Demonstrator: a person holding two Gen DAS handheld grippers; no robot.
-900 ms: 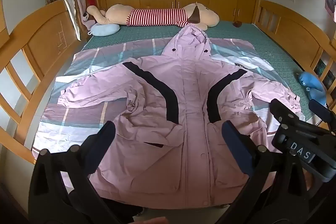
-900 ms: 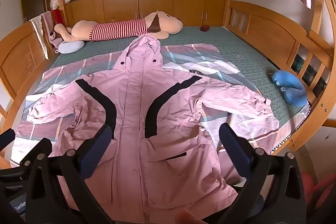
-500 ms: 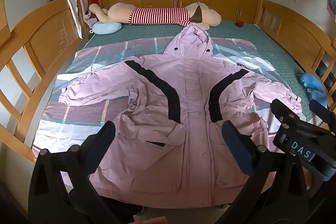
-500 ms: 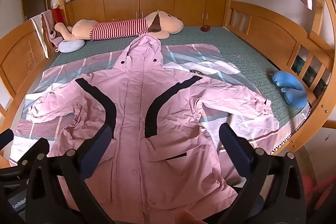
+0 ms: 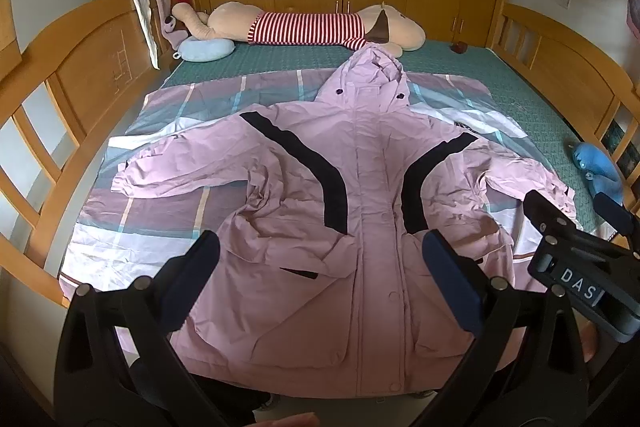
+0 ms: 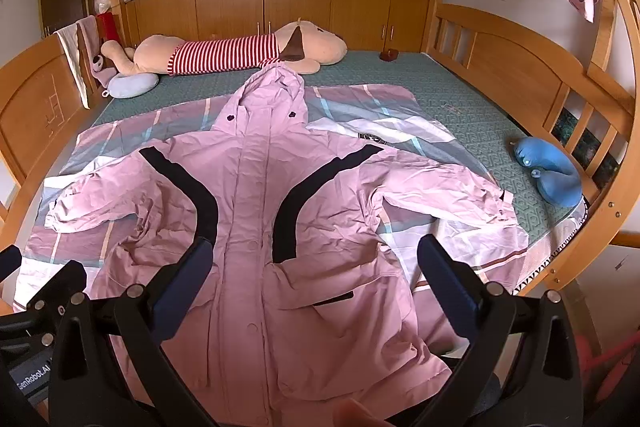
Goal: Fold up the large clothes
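A large pink hooded jacket (image 5: 360, 195) with black curved stripes lies spread face up on the bed, sleeves out to both sides, hood toward the far end, hem at the near edge. It also shows in the right wrist view (image 6: 256, 211). My left gripper (image 5: 320, 267) is open and empty, held above the jacket's lower front. My right gripper (image 6: 314, 271) is open and empty above the lower front too. The right gripper's body shows at the right edge of the left wrist view (image 5: 580, 267).
The jacket rests on a pink, grey and white checked sheet (image 5: 172, 211) over a green mattress (image 6: 460, 103). A long striped plush dog (image 5: 304, 27) lies at the far end. A blue neck pillow (image 6: 552, 175) sits at right. Wooden rails (image 5: 68, 115) surround the bed.
Both grippers have drawn back and risen slightly, so the jacket sits a little farther off in both views. The jacket has not moved.
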